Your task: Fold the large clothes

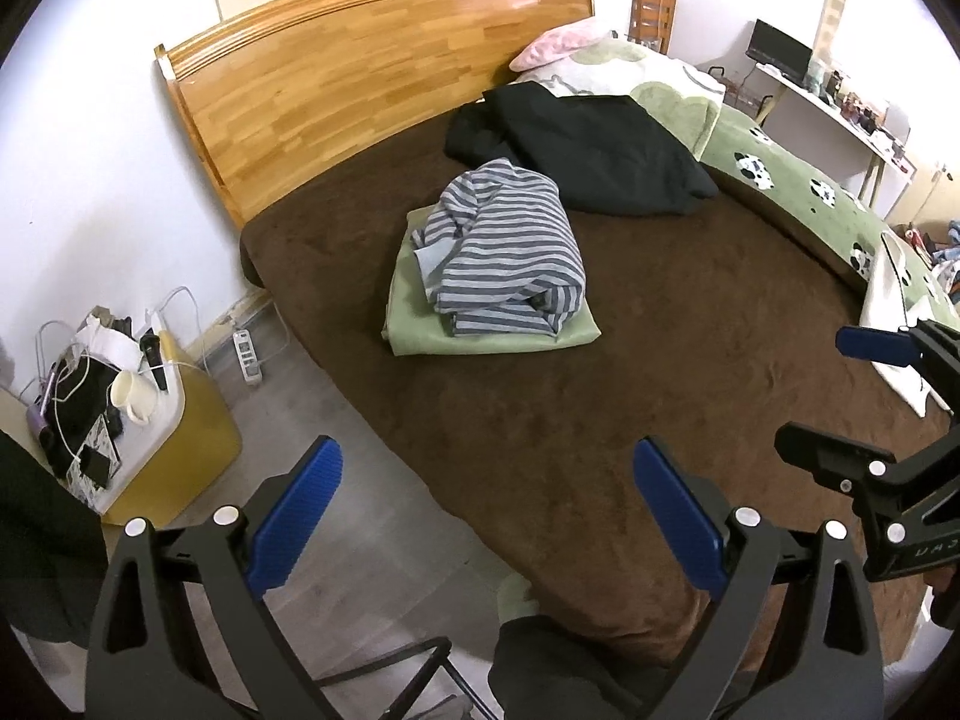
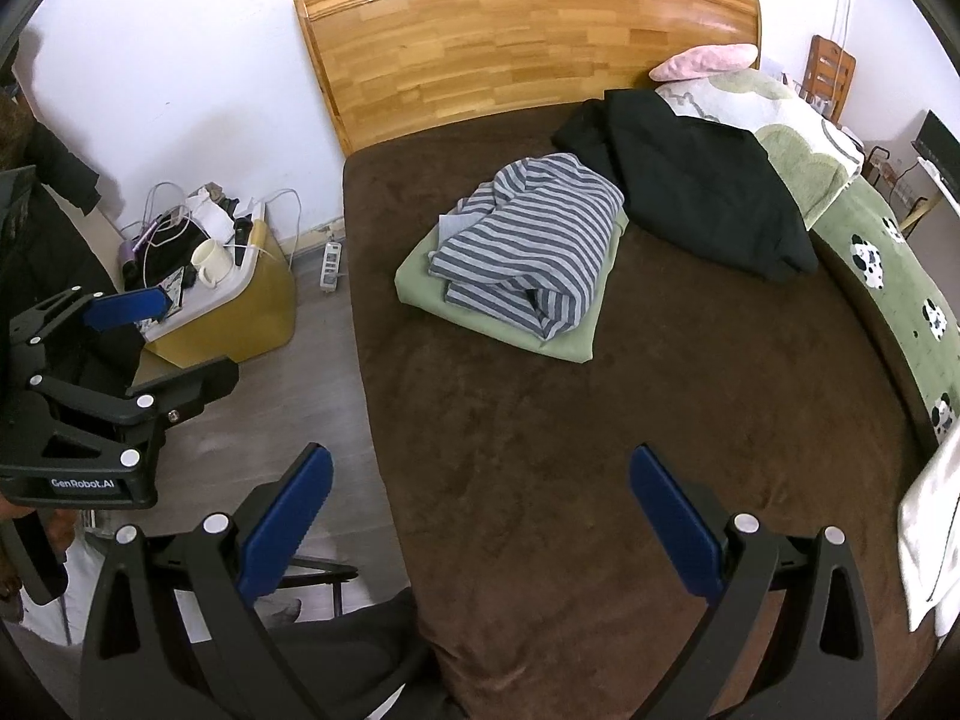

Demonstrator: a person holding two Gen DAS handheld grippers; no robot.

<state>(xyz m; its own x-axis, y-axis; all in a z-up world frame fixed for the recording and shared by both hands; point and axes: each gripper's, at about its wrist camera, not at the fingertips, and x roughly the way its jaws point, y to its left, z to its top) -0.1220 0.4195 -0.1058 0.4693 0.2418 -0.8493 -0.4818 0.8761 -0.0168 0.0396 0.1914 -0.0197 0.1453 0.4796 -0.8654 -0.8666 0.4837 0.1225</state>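
while both grippers hang over the near corner of the bed, the left gripper (image 1: 486,516) has its blue-padded jaws spread wide with nothing between them, and the right gripper (image 2: 480,522) is likewise fully parted and empty; in the left wrist view the right one shows at the right edge, and in the right wrist view the left one shows at the left edge over the floor, each empty there too. the striped grey garment (image 1: 510,252) lies crumpled in a heap on top of a folded pale green cloth (image 1: 420,324), both resting on the brown bedspread (image 1: 660,360) around the middle of the bed, well apart from either gripper. just beyond them, toward the wooden headboard (image 1: 360,78), a black garment (image 1: 600,150) lies rumpled, its far edge touching a patterned white and green quilt (image 1: 660,78) with a pink pillow (image 1: 564,42) on it. beside the bed on the floor stands a yellow box (image 2: 252,306) with a white lid cluttered with cables and a white mug (image 2: 213,261), and a power strip (image 2: 330,267) lies near the wall
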